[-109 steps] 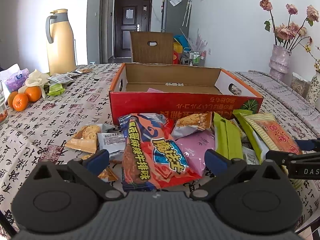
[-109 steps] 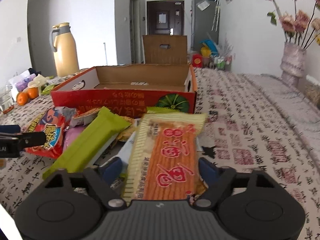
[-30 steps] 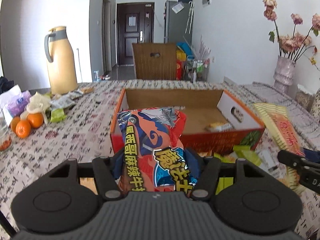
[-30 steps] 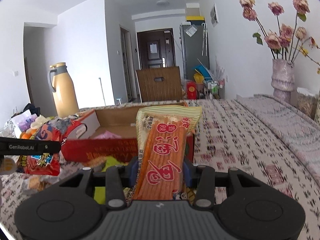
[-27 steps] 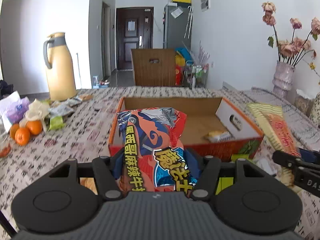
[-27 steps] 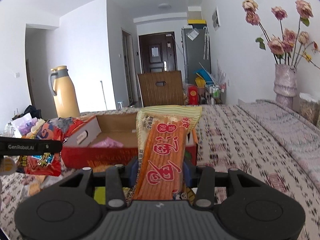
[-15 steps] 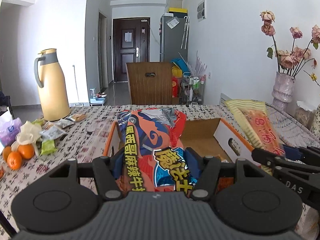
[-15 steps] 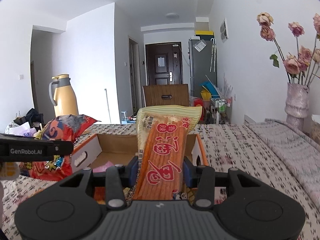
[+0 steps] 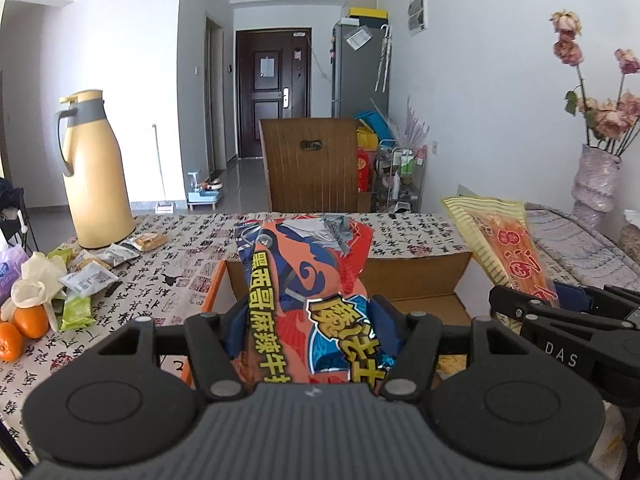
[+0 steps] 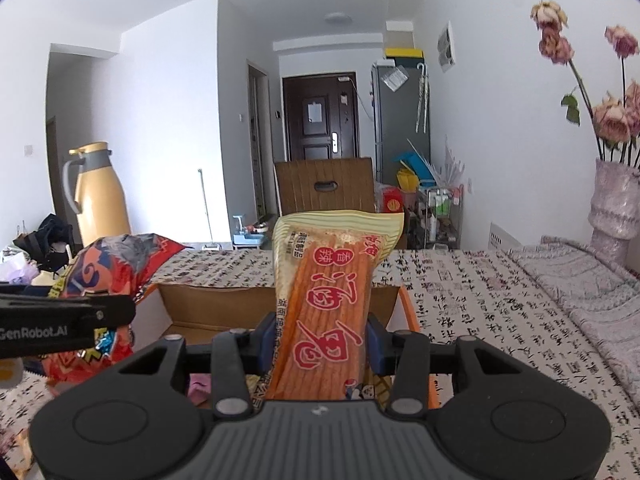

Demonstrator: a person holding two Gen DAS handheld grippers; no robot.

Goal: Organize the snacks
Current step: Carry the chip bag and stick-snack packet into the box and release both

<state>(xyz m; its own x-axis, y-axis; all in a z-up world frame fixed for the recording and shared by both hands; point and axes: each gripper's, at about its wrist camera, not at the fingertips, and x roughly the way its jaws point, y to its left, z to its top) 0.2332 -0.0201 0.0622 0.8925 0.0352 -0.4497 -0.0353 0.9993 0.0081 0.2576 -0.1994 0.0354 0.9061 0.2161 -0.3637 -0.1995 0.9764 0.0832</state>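
Observation:
My left gripper (image 9: 310, 322) is shut on a red and blue snack bag (image 9: 308, 276) and holds it upright over the open cardboard box (image 9: 416, 280). My right gripper (image 10: 320, 330) is shut on a long yellow and orange snack pack (image 10: 326, 300), also above the box (image 10: 208, 304). Each gripper shows in the other's view: the right one with its pack (image 9: 504, 252) at the right, the left one with its bag (image 10: 108, 268) at the left. A pink packet (image 10: 198, 386) lies in the box.
A yellow thermos jug (image 9: 94, 172), loose snack packets (image 9: 90, 276) and oranges (image 9: 22, 326) are on the table at the left. A vase of dried roses (image 9: 596, 180) stands at the right. A wooden chair back (image 9: 312, 164) is behind the table.
Both grippers closed on their snacks, lifted them off the table and carried them forward and up over the box. In the last half second both moved a little further over it.

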